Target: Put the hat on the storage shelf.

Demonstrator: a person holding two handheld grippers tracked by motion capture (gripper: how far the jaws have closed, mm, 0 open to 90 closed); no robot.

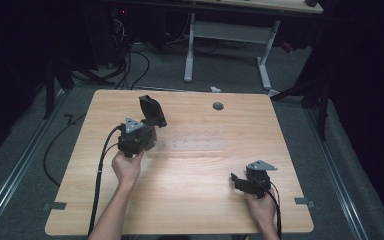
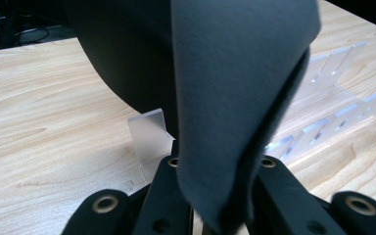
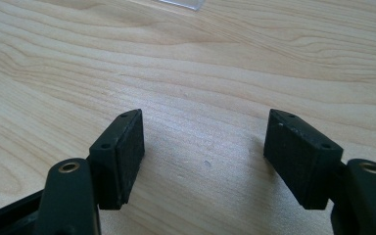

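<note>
My left gripper (image 1: 151,126) is shut on a dark grey, soft-looking flat piece (image 1: 152,110) that stands up from its jaws and bends over at the top. In the left gripper view the piece (image 2: 235,88) rises between the two black fingers (image 2: 164,196), pinched at its lower edge. A clear slotted acrylic rack (image 1: 192,145) lies flat on the wooden table (image 1: 195,200) just right of this gripper, and its frosted upright end (image 2: 149,132) stands right behind the held piece. My right gripper (image 1: 237,181) rests open near the front right of the table, its pads (image 3: 127,152) wide apart over bare wood.
A round grey cable port (image 1: 218,106) sits near the table's far edge. Behind the table stands a white-legged desk (image 1: 230,35), with cables on the floor (image 1: 130,65). Each gripper trails a black cable (image 1: 99,185) toward the front edge.
</note>
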